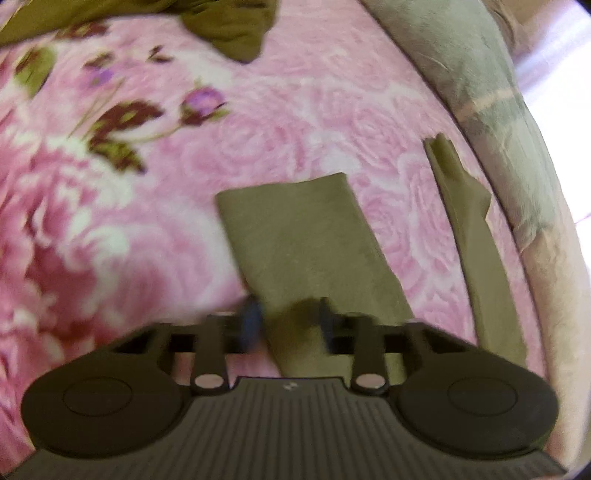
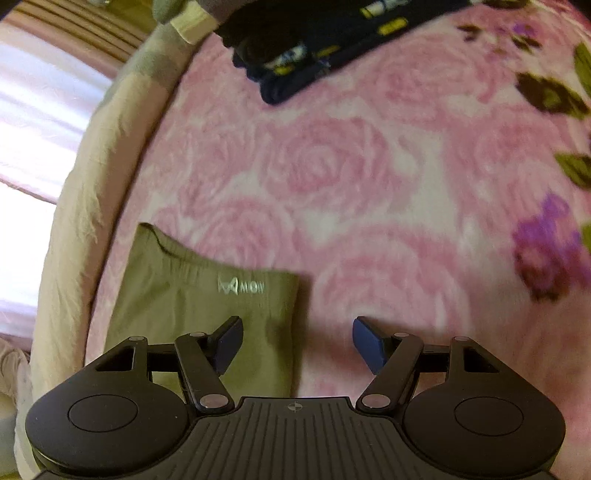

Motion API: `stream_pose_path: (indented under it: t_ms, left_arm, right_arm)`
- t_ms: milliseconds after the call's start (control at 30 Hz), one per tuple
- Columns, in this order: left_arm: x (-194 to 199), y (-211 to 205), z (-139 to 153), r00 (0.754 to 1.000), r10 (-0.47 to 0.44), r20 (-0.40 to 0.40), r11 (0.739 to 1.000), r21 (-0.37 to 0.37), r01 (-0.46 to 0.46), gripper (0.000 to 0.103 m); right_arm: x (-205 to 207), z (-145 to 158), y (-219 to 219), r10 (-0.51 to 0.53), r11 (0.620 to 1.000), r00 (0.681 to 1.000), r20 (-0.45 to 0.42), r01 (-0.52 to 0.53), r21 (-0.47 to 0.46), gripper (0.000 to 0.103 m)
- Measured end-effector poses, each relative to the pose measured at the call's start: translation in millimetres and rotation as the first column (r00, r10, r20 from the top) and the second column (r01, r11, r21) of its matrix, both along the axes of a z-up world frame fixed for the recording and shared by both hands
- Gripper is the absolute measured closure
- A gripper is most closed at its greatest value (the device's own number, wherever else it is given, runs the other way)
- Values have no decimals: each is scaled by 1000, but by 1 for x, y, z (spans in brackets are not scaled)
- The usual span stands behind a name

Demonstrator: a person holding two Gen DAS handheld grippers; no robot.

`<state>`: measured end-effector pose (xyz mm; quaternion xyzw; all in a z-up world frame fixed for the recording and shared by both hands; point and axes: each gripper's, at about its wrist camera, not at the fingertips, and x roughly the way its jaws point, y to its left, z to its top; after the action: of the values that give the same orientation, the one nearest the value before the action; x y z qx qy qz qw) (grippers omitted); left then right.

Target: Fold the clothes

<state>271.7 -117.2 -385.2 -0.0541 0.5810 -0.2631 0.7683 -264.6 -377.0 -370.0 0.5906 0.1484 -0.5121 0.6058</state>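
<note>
An olive-green garment lies on a pink floral blanket. In the left wrist view one of its legs (image 1: 306, 236) lies flat and runs under my left gripper (image 1: 290, 325). The blue pads (image 1: 252, 323) stand apart over the cloth, blurred by motion. A second olive strip (image 1: 469, 236) lies at the right edge. In the right wrist view the folded waist part (image 2: 207, 295) with a silver logo lies at the lower left. My right gripper (image 2: 297, 343) is open and empty, its left pad (image 2: 229, 341) over the cloth.
A crumpled olive cloth (image 1: 229, 29) lies at the far top of the left wrist view. A dark navy patterned garment (image 2: 325, 44) lies at the far side of the right wrist view. A beige-grey sheet (image 1: 498, 122) edges the pink blanket (image 2: 332, 166).
</note>
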Motion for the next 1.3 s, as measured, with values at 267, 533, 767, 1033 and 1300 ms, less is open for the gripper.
stream_pose_path:
  t_ms: [267,533,767,1033,1300]
  left_arm:
    - [-8,10,33,976,-162,144,986,58,155,102]
    - [-11,20,16,992,-103,73,994,51,99,101]
    - [-13,13,6,985,-142,101,987,91,133,102]
    - [-4,48,60,965,-212,155,976,76,202,102]
    - [9,99,84,943,-250,219,966,127,227,102]
  right_arm:
    - [0,-1,-12,104,994,994,14,-104,-35,97]
    - [-6,-5,-4,87,996,995,54,-88,12,55]
    - [5,-19,-23,106,994,990,92,-106,-3,100]
    - [-8,43,-9,196,978,980,29,-193,-75,99]
    - [-28,62,29,251,968,968,-16,-251,10,99]
